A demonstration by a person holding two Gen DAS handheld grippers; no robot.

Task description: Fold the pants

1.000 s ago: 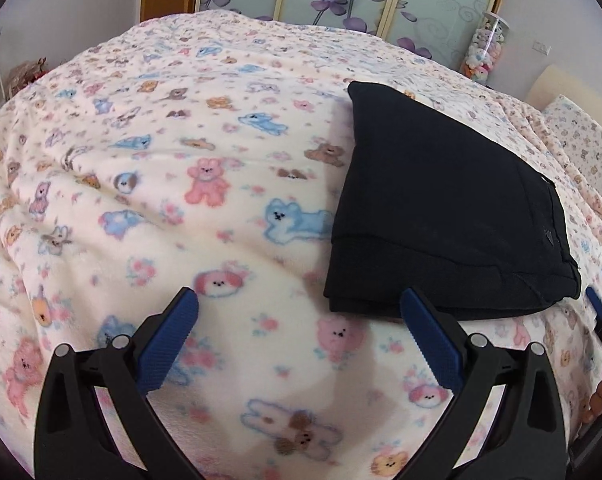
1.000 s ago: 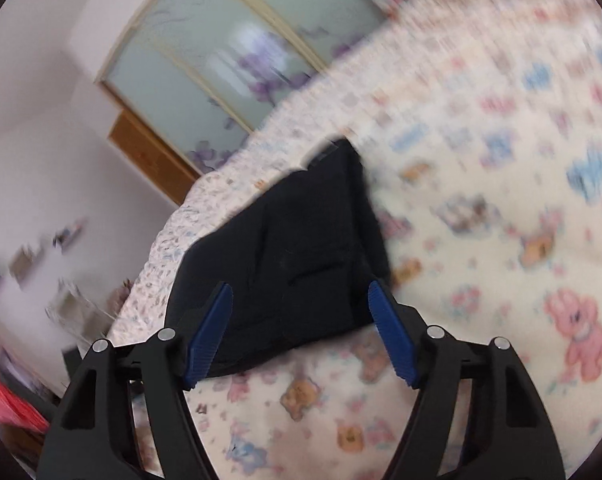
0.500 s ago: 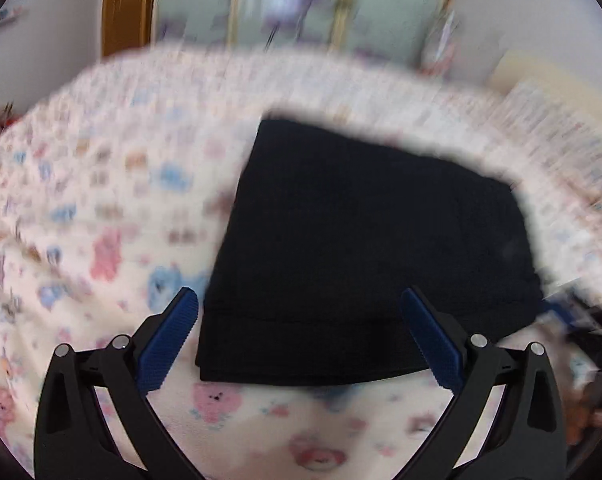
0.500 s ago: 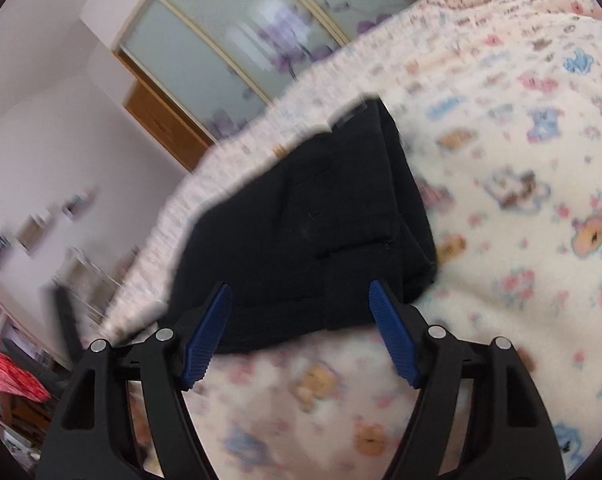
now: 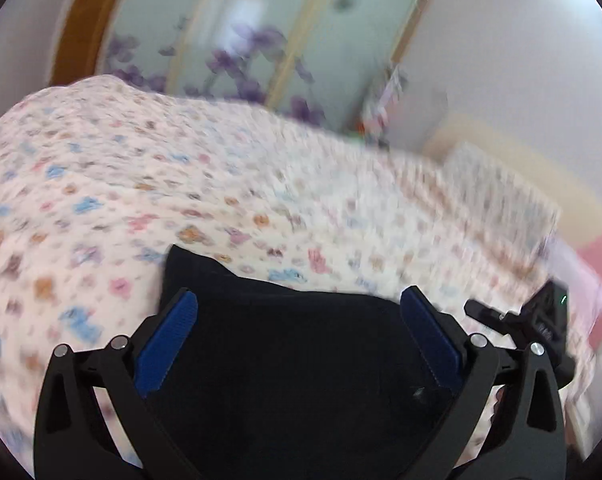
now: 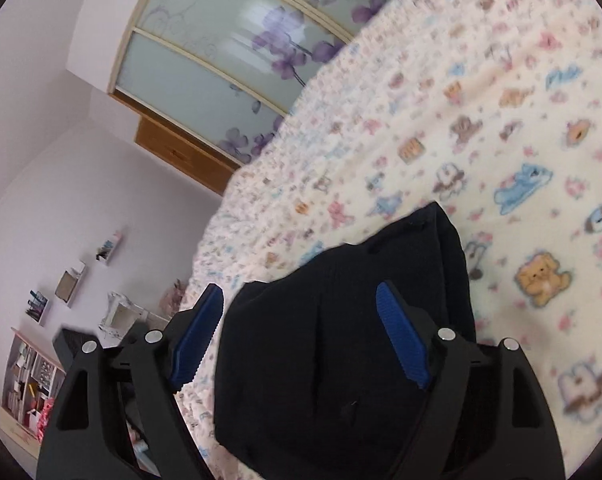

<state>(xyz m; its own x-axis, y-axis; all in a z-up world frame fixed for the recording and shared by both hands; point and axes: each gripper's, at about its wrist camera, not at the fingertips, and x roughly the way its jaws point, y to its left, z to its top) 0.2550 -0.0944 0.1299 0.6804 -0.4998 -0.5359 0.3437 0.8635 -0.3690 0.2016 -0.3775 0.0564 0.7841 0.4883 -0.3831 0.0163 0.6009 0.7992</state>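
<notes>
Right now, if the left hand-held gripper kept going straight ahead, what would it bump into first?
Probably the black pants. They fill the gap between the open fingers of the left hand-held gripper, lying on the teddy-bear blanket. The blur makes depth uncertain.

A home bedroom: a bed point(image 6: 521, 128) under a cream fleece blanket point(image 5: 101, 200) printed with cartoon animals, a sliding-door wardrobe point(image 6: 229, 64) with frosted panels and purple flowers, a pillow point(image 5: 497, 184) by the headboard, and small wall shelves point(image 6: 71, 280).

pants point(image 5: 293, 364) — black | folded into a compact stack | lying flat on printed blanket point(image 5: 141, 184)
</notes>
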